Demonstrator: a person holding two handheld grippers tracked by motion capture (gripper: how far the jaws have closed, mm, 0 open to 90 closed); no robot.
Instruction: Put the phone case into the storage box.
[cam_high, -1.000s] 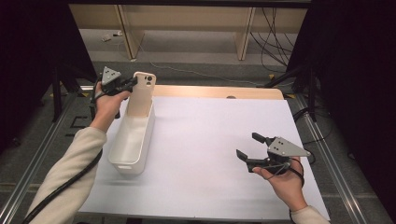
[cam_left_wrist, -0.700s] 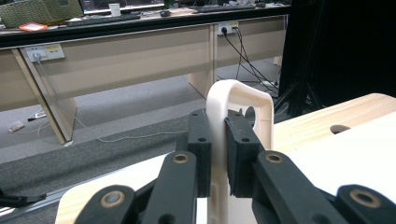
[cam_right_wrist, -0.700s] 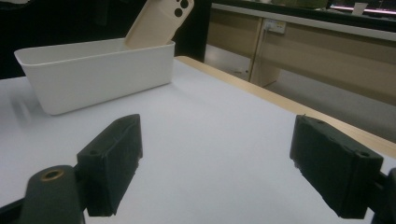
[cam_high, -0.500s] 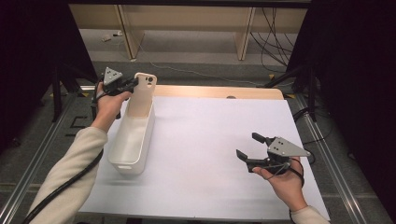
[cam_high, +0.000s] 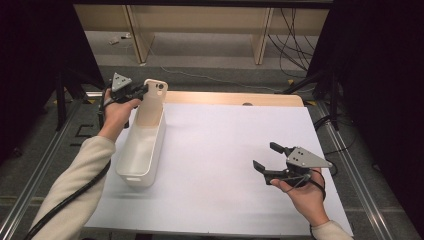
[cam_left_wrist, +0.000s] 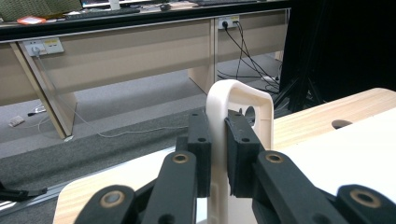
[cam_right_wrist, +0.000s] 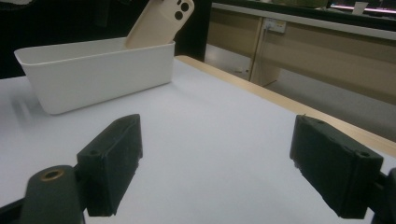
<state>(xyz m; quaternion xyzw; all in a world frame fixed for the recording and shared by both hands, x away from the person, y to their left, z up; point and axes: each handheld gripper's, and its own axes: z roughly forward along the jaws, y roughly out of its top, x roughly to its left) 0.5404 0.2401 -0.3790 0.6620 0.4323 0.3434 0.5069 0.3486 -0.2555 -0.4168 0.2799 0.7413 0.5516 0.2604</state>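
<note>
A beige phone case (cam_high: 153, 101) with camera cut-outs stands tilted at the far end of a long white bin (cam_high: 141, 152), its lower end inside the bin. My left gripper (cam_high: 144, 90) is shut on the case's upper edge; in the left gripper view the two pads (cam_left_wrist: 200, 140) squeeze the case's rim (cam_left_wrist: 239, 89) from both sides. At the table's right front, my right gripper (cam_high: 267, 156) is held open just above the white sheet (cam_high: 225, 145), nothing between its jaws. The right gripper view looks past its gripper (cam_right_wrist: 215, 163) to the bin (cam_right_wrist: 93, 74) and the case (cam_right_wrist: 161, 21).
The white sheet covers most of a wooden table whose far edge (cam_high: 225, 97) shows a small hole (cam_high: 247, 104). Metal rails (cam_high: 365, 200) run along both sides. Beyond the table lie grey floor, desk legs and cables (cam_high: 295, 35).
</note>
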